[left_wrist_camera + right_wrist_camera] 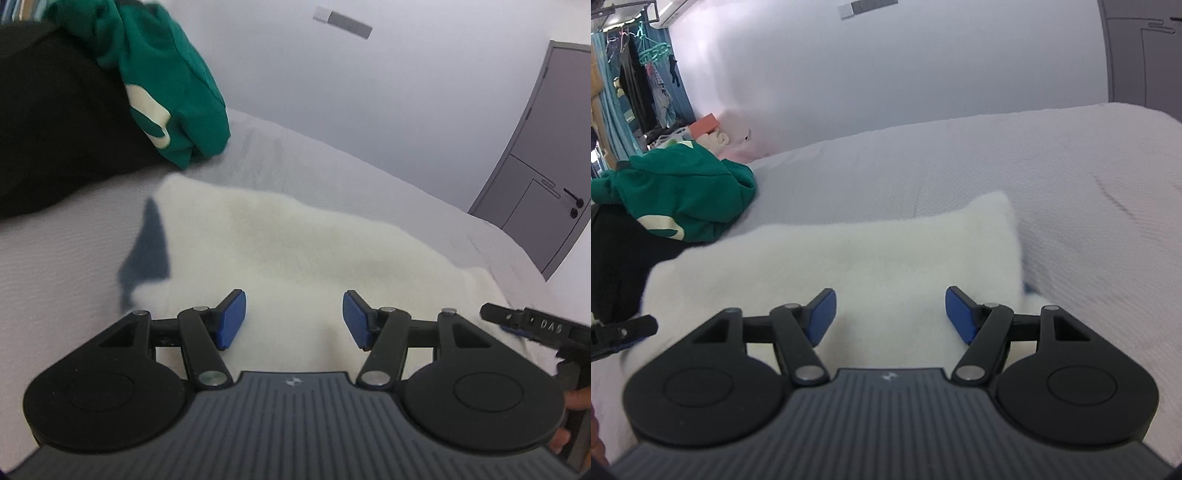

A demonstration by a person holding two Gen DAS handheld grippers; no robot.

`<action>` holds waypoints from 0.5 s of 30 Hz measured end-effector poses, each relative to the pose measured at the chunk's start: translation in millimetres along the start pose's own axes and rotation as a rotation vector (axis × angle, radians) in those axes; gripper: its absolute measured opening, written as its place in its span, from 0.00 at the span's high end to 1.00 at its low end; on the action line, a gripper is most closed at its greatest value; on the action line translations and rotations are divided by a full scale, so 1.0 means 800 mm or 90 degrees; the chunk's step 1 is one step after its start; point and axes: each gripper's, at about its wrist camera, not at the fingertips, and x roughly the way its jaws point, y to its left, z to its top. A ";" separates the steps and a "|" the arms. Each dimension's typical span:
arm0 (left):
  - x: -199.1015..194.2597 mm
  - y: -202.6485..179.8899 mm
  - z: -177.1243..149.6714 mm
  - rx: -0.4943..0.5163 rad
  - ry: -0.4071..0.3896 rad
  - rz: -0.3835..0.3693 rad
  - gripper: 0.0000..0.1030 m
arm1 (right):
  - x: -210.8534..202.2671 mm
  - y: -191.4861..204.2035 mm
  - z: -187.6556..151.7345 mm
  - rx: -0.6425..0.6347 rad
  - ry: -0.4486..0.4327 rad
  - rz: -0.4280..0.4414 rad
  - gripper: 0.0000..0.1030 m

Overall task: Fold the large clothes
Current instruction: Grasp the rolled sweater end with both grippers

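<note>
Cream fleece garment lies lengthwise across bed.

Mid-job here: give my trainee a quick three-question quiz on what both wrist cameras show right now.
1. True or false: the left gripper is clamped on the white garment.
2. Which lies farther from the right gripper: (a) the white garment, (b) the green garment?
3. What surface does the clothing lie on?

Key: 1 false, both grippers are open above it; 2 b; 3 the bed.
</note>
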 end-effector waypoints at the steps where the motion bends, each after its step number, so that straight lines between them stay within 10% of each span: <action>1: -0.010 -0.004 -0.005 0.009 -0.004 0.006 0.38 | -0.009 0.001 -0.003 0.004 -0.004 -0.002 0.35; 15: -0.085 -0.011 -0.053 -0.065 0.028 -0.014 0.30 | -0.091 0.005 -0.056 0.086 0.025 0.055 0.25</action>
